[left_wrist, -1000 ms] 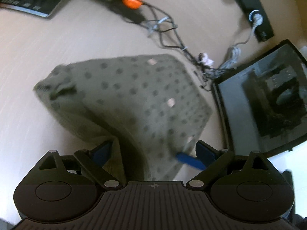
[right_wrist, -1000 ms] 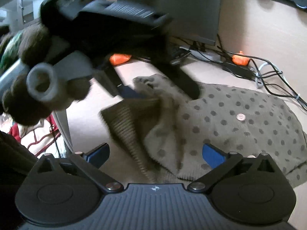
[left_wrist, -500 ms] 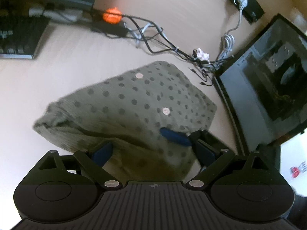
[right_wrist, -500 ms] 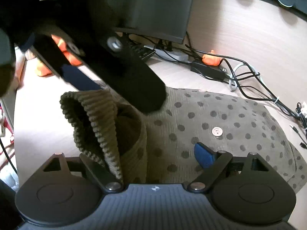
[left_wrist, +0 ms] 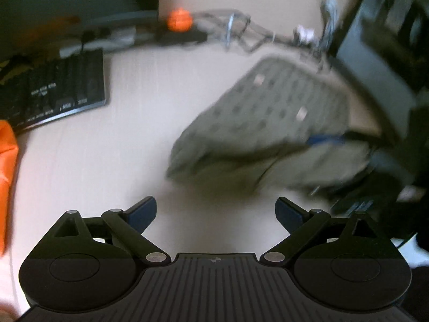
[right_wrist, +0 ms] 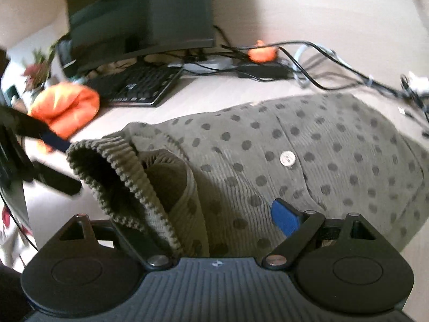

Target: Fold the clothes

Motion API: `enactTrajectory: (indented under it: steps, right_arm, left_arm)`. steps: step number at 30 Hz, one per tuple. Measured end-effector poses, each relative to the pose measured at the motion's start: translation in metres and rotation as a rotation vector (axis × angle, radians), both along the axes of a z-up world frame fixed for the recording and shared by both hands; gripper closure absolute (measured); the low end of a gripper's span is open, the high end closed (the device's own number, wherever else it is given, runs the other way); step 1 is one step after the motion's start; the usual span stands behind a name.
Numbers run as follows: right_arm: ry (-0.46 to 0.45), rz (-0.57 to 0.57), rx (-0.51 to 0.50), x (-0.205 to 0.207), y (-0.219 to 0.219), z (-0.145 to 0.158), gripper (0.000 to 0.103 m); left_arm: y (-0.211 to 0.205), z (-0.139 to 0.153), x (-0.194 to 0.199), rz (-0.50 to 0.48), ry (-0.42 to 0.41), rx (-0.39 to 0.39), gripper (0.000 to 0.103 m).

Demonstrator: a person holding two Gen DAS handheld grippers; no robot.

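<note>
Right gripper [right_wrist: 211,214] pinches the near folded edge of the green dotted garment [right_wrist: 308,145] lying on the counter [right_wrist: 214,94]. Left gripper [left_wrist: 215,212] spread wide, empty, above bare counter near the garment's left edge.

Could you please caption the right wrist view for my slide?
Right gripper astride a folded olive polka-dot garment on a desk, keyboard behind.

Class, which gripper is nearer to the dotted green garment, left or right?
Right. The right gripper is closed on the dotted green garment at its ribbed edge; the left gripper hangs open over bare table, clear of it.
</note>
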State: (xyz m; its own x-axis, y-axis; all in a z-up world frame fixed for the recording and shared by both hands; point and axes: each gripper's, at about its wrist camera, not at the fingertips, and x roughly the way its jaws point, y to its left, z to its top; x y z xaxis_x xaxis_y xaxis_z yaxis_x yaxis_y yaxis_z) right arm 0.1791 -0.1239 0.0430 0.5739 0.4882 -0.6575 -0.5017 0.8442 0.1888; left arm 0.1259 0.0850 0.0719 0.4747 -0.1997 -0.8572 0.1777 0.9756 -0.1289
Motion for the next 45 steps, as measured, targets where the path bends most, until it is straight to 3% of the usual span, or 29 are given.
enactTrajectory:
  steps: [5,7,9,13,18,20,23,25,30,34,39,41,44,45]
  right_arm:
    - [0.039,-0.073,0.007,0.003,0.007,0.001,0.015]
    - [0.006,-0.078,-0.053,-0.004,0.014,0.004,0.015]
    - [-0.038,-0.079,-0.115,-0.013,0.022,0.007,0.015]
    - [-0.13,-0.072,-0.215,-0.025,0.04,0.004,0.007]
    - [-0.196,-0.118,-0.322,-0.011,0.048,-0.008,0.007]
    - [-0.196,-0.159,-0.333,0.0,0.041,-0.01,0.013]
    - [-0.074,-0.226,-0.181,0.019,0.011,0.001,0.026]
    - [0.004,-0.293,-0.086,0.03,-0.014,0.006,0.027]
    - [0.172,-0.44,0.159,0.05,-0.077,0.009,0.028]
    - [0.262,-0.487,0.323,0.062,-0.107,0.005,0.028]
    - [0.275,-0.533,0.375,0.067,-0.133,0.008,0.028]
    - [0.257,-0.537,0.352,0.067,-0.142,0.01,0.028]
    - [0.18,-0.503,0.256,0.065,-0.142,0.017,0.032]
    - [0.148,-0.487,0.215,0.064,-0.14,0.02,0.034]
  left_arm:
    - [-0.018,-0.026,0.026,-0.137,-0.044,0.164,0.005]
    - [-0.03,-0.033,0.037,-0.181,-0.094,0.244,0.005]
    - [-0.039,-0.034,0.045,-0.21,-0.147,0.261,0.005]
    - [-0.04,-0.022,0.06,-0.228,-0.184,0.147,0.005]
    - [-0.041,-0.009,0.082,-0.246,-0.161,-0.019,0.005]
    - [-0.043,-0.002,0.088,-0.256,-0.163,-0.082,0.005]
    - [-0.04,0.013,0.089,-0.306,-0.185,-0.145,0.005]
    - [-0.033,0.022,0.086,-0.364,-0.209,-0.137,0.005]
    - [-0.025,0.03,0.073,-0.524,-0.324,-0.029,0.005]
    - [-0.05,0.011,0.077,-0.641,-0.394,0.044,0.005]
    - [-0.092,-0.018,0.1,-0.748,-0.474,0.104,0.005]
    - [-0.104,-0.023,0.112,-0.752,-0.527,0.128,0.005]
    - [-0.112,-0.024,0.12,-0.751,-0.526,0.102,0.005]
    - [-0.114,-0.025,0.122,-0.751,-0.525,0.093,0.012]
